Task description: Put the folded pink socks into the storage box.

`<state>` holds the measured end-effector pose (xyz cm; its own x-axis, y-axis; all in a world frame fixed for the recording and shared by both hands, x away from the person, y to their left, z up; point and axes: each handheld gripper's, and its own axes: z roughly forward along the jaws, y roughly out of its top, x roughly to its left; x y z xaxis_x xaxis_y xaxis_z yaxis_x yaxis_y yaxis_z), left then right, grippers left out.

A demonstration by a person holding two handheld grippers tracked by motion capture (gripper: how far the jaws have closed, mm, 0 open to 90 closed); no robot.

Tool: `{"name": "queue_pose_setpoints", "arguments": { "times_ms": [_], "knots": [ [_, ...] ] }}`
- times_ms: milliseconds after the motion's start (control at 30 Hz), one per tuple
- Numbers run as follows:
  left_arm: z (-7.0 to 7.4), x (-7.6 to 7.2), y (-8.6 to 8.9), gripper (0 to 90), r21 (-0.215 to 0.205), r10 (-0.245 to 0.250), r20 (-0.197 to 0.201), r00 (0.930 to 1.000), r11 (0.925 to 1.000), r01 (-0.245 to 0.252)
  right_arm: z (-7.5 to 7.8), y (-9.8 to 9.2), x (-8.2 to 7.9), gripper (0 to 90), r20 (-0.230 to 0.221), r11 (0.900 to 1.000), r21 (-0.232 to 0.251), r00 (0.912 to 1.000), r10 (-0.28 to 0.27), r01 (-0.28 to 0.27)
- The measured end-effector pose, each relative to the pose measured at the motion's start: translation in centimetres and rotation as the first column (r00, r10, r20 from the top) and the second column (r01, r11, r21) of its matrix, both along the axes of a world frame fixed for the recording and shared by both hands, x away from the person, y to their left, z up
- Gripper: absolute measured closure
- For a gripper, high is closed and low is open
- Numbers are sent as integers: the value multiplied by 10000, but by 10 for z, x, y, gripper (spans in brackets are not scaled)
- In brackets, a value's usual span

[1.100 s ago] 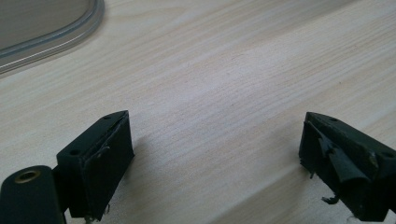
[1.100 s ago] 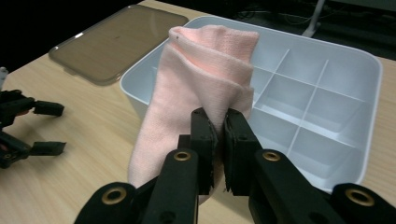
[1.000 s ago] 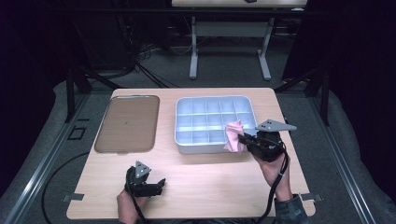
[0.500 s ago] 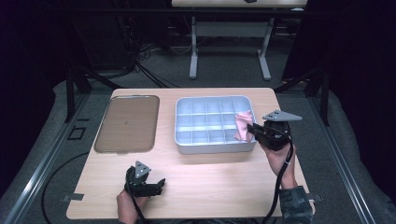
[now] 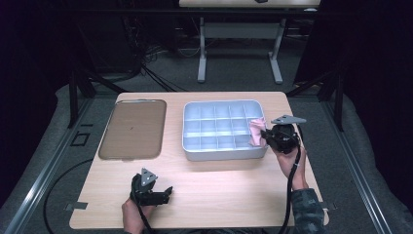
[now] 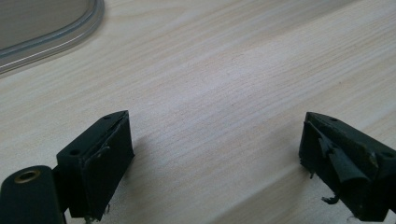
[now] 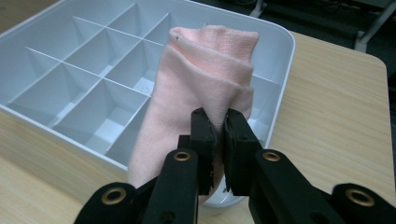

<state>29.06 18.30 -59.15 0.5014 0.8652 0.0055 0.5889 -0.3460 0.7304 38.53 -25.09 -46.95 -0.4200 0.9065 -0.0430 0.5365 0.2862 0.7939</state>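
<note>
Cloth [image 7: 201, 88], pink, hangs pinched in my right gripper [image 5: 265, 138] at the tray's [image 5: 195, 146] right-edge compartments (left gripper [image 5: 163, 195] idle, gaping, lower left).

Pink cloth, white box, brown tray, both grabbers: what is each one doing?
pink cloth: folded, pinched, hanging over the box's right end.
white divided box: on the table, compartments bare.
brown tray: flat, nothing on it.
right gripper: shut on the cloth.
left gripper: open, low over bare table.
</note>
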Motion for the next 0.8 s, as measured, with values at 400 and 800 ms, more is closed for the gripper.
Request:
{"name": "queue_pose_setpoints", "arguments": {
  "times_ms": [400, 800],
  "knots": [
    [0, 0, 0, 95, 4, 14, 5, 10000, 10000, -14, -20, 0, 18, 839, -729, 9991, -359, 9971, -230, 204],
    [0, 0, 0, 95, 2, 11, 4, 10000, 10000, -11, -35, 5, 29, 838, -1537, 9963, -830, 9875, -349, 223]
  ]
}}
